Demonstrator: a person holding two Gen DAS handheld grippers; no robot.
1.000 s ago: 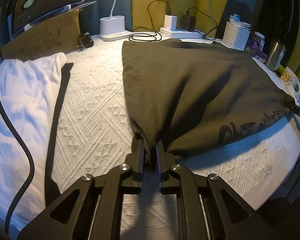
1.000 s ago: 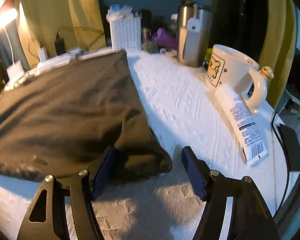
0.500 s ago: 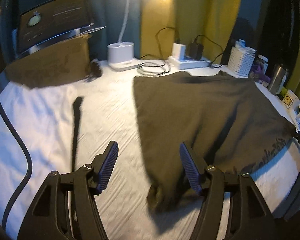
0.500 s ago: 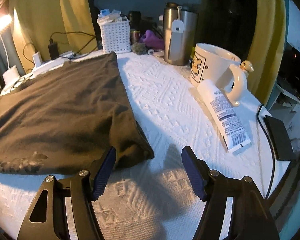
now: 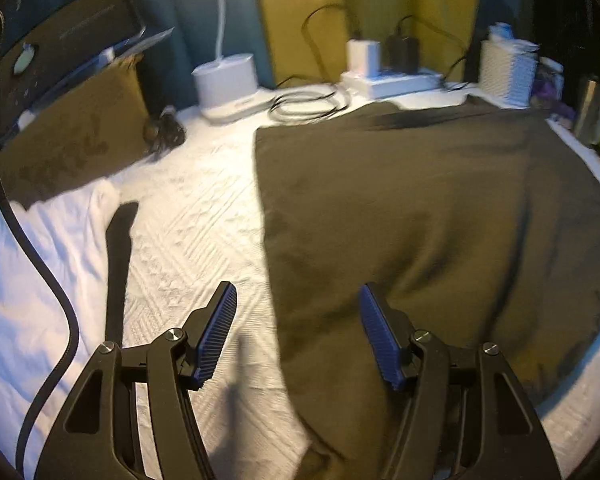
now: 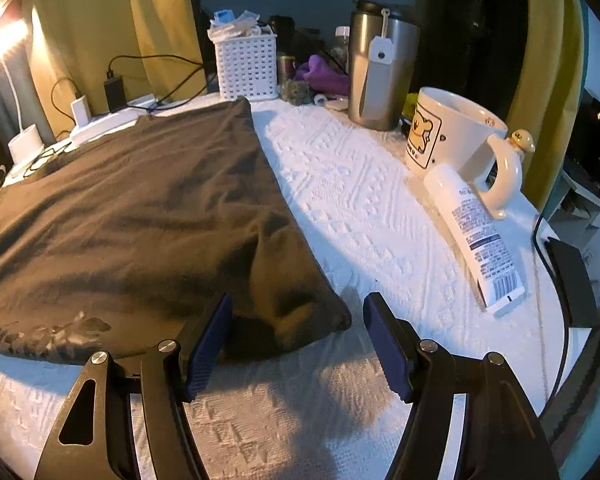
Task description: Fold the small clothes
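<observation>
**One dark garment flat on the cloth, both grippers open and empty**

One dark garment (image 5: 420, 208) lies spread on a white textured cloth (image 5: 196, 240); it covers the middle and right part of the left wrist view, and the left part of the right wrist view (image 6: 132, 208); a pale print shows on it near its front edge in the right wrist view.

The left gripper (image 5: 298, 334) has its two jaws well apart; nothing is pressed between the two blue pads; the left edge of the garment runs under the gap, but the pads do not touch it. The right gripper (image 6: 296, 344) also stands wide open and holds nothing; the near right corner of the garment, a little bunched, lies between its fingers, just beside the left pad (image 6: 208, 344), and whether they touch I cannot tell.

One white cloth item (image 5: 40, 280) lies at the left; one black cable (image 5: 40, 272) crosses it.

At the far edge stand one white lamp base (image 5: 226, 84), one power strip (image 5: 392, 82) with two chargers, one white and one black, and one white basket (image 6: 246, 64).

On the right side I count one steel tumbler (image 6: 382, 76) with a tag, one mug (image 6: 452, 136) with a cartoon print, and one white tube (image 6: 476, 236) lying against the mug.
</observation>
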